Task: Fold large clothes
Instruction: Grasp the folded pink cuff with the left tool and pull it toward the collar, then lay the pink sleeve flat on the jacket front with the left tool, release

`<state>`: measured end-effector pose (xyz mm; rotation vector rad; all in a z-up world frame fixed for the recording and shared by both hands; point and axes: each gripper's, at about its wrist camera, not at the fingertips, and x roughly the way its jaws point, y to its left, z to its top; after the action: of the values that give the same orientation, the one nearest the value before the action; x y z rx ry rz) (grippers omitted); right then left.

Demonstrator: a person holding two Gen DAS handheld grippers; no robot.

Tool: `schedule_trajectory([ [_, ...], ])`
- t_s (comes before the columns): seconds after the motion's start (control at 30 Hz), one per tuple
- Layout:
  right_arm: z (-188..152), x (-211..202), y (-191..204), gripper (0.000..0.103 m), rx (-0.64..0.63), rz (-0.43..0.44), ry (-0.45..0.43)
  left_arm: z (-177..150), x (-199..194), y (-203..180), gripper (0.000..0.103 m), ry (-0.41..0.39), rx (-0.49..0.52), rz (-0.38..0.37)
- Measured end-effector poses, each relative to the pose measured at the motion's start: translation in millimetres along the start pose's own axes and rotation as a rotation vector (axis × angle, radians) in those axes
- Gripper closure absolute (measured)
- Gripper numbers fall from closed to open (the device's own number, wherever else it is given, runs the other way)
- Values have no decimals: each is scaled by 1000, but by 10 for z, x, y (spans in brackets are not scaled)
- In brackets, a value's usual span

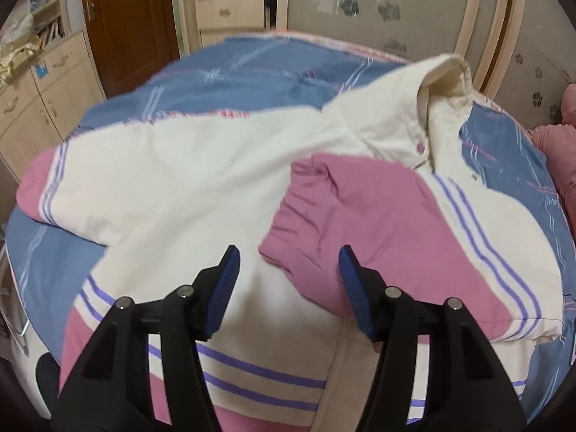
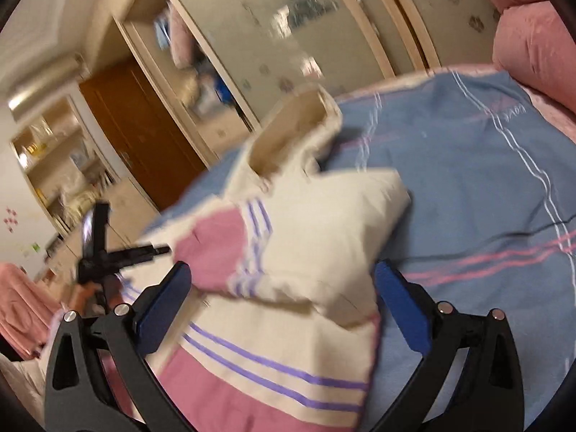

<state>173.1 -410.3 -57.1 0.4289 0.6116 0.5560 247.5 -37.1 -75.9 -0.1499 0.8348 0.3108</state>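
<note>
A cream jacket [image 1: 187,183] with pink panels and purple stripes lies spread on the bed. Its right sleeve, with a pink cuff [image 1: 345,212], is folded across the body. The left sleeve reaches left to a pink cuff [image 1: 34,187]. The collar [image 1: 446,82] stands up at the far end. My left gripper [image 1: 288,270] is open and empty, just above the jacket's lower body. My right gripper [image 2: 282,288] is open and empty over the folded sleeve [image 2: 324,226] at the jacket's right side [image 2: 273,345]. The left gripper [image 2: 97,252] shows in the right wrist view at the left.
The bed has a blue cover [image 1: 252,68] with pink and white stripes, also seen in the right wrist view [image 2: 468,180]. Pink pillows [image 2: 532,46] lie at the right. A wardrobe with patterned sliding doors [image 1: 378,7], a brown door [image 1: 126,18] and cream cabinets [image 1: 39,93] stand beyond.
</note>
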Motion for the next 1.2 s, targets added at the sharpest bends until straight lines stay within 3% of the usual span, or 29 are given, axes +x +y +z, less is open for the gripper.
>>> schedule_trajectory([
  [0.07,13,93,24,5,26,-35,-21,7,-110,-48,45,-44,18,-24],
  [0.1,12,170,58,12,29,-54,-17,6,-134,-85,45,-53,28,-34],
  [0.13,9,231,80,29,31,-69,-11,-1,-129,-166,45,-54,48,-44],
  [0.17,-5,349,115,39,34,-92,10,-8,-105,-213,45,-44,58,-48],
  [0.23,-36,526,140,46,40,-122,49,-34,33,-333,45,20,68,-84],
  [0.3,-75,805,136,46,30,-211,140,-67,194,-379,45,86,53,-110],
  [0.37,-147,1021,30,49,40,-306,247,-124,420,-415,45,158,43,-76],
  [0.43,-178,1108,-66,59,60,-348,283,-170,575,-390,41,199,28,-62],
  [0.53,-150,1064,-89,59,70,-325,273,-205,664,-353,37,210,21,-71],
  [0.7,-183,1088,-22,58,21,-361,279,-219,623,-392,36,189,33,-51],
  [0.83,-236,1121,86,46,-45,-396,283,-208,431,-419,37,132,42,-66],
  [0.93,-260,1162,152,44,-91,-428,289,-174,359,-471,24,95,69,-75],
  [1.0,-263,1175,164,44,-105,-440,290,-168,406,-501,23,100,81,-61],
  [1.1,-263,1179,163,43,-103,-440,290,-224,716,-495,19,208,81,-66],
  [1.2,-258,1185,161,38,-89,-429,289,-250,790,-489,8,157,90,-61],
])
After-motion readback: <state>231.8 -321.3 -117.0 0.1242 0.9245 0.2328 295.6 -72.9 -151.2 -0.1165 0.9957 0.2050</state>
